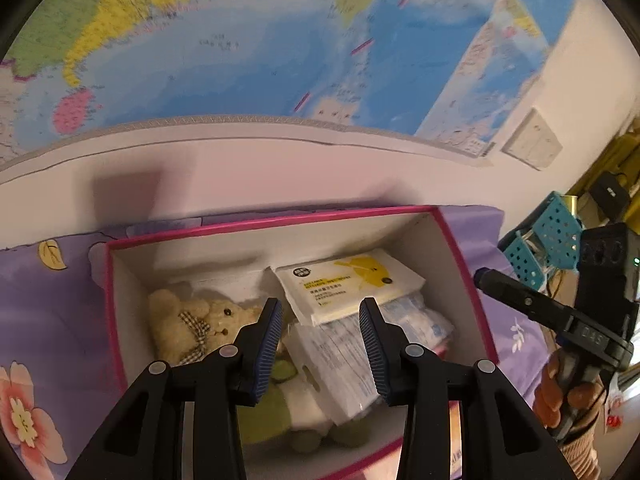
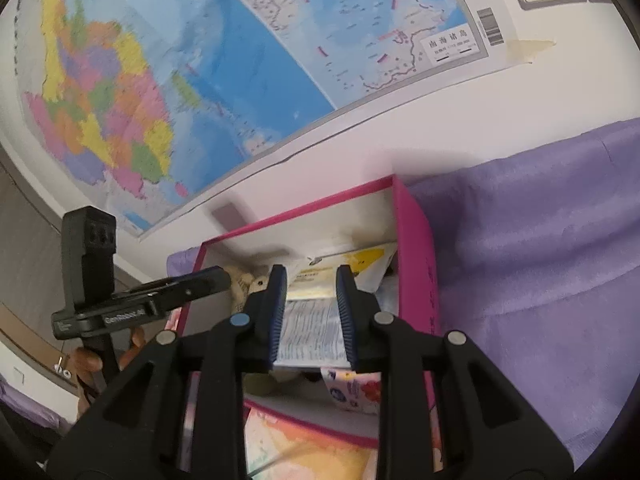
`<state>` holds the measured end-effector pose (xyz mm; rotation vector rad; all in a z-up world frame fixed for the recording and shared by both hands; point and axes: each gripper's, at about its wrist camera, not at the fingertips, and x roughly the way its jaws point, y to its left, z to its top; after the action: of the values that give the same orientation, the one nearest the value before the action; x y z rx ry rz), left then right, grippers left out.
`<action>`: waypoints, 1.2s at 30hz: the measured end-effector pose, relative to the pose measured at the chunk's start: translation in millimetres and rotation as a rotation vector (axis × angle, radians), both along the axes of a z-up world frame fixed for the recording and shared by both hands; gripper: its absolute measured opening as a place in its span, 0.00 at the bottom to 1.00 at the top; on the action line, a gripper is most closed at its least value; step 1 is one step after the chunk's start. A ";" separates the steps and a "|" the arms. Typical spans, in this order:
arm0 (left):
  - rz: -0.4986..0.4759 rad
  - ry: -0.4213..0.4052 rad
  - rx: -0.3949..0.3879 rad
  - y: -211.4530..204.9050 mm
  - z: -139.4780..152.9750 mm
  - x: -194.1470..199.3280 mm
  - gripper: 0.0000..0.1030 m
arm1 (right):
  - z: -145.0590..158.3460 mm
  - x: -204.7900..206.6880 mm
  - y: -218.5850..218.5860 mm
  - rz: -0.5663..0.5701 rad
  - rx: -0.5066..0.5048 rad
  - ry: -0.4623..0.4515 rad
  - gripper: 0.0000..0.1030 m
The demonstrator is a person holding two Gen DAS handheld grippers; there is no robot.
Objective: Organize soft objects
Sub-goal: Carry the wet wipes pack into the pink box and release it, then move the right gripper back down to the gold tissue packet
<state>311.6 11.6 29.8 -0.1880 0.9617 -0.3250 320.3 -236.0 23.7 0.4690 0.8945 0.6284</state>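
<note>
Ahead of your fingers, a colourful paper wall map [image 1: 248,60] hangs above the purple floral cloth [image 1: 52,300]. Below both pairs sits the pink-rimmed cardboard box [image 1: 280,220], holding a beige plush teddy bear [image 1: 188,320] and white-and-yellow tissue packs [image 1: 348,284]. Your left gripper [image 1: 320,344] and right gripper [image 2: 312,312] both hover spread, gripping nothing.

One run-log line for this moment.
left gripper: open, empty | right gripper: open, empty | pink box: teddy bear, tissue pack inside

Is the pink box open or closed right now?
Open. No lid covers the pink box; a teddy bear and a tissue pack show inside.
</note>
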 end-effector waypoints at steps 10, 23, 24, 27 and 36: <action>-0.046 -0.184 -0.096 3.4 47.6 -88.1 0.47 | 18.5 -39.2 -0.8 0.074 0.042 -0.054 0.29; -0.110 -0.281 -0.098 -0.7 36.9 -198.7 0.50 | 44.1 -121.3 -8.5 0.192 0.075 -0.128 0.33; -0.123 -0.269 -0.113 -1.1 32.1 -205.3 0.50 | 44.5 -127.1 -9.4 0.198 0.075 -0.132 0.33; -0.129 -0.257 -0.094 -4.0 20.4 -222.6 0.51 | 45.5 -144.4 -11.5 0.218 0.072 -0.139 0.33; -0.151 -0.154 -0.115 -12.9 -26.2 -257.1 0.51 | 32.1 -185.6 -20.0 0.254 0.068 -0.116 0.35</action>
<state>54.5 -1.4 3.5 -0.1929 0.8070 -0.5266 134.7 -256.0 55.8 0.3789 0.8306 0.9112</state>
